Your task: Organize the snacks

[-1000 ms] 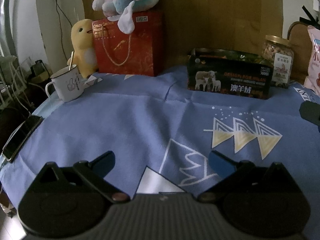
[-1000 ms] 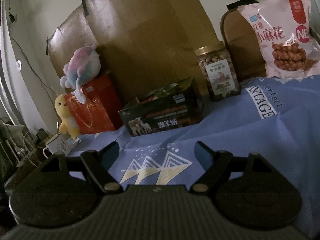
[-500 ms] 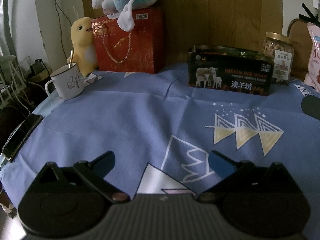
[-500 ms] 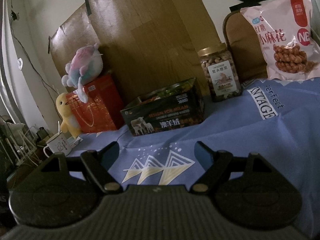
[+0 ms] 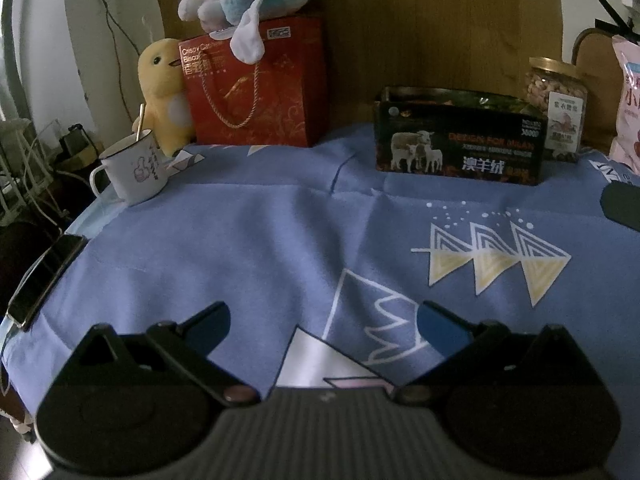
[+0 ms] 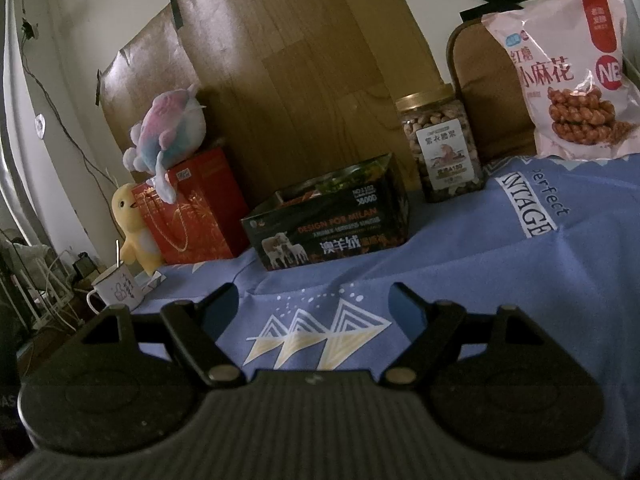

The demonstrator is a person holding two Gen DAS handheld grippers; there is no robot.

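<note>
Both grippers, left (image 5: 323,322) and right (image 6: 316,306), were held spread and empty; ahead, packets were seen inside the open dark cardboard box (image 6: 332,226), the step left unsettled.

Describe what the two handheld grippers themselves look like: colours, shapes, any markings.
Both look alike. The left gripper and the right gripper each have a dark grey ribbed body with a tiny pale mark at its front edge, flanked by two round black discs. Black angled linkage arms with metal pivot pins and triangular cut-outs carry two short fingers faced with blue pads. No cables, sleeves or hands show.
</note>
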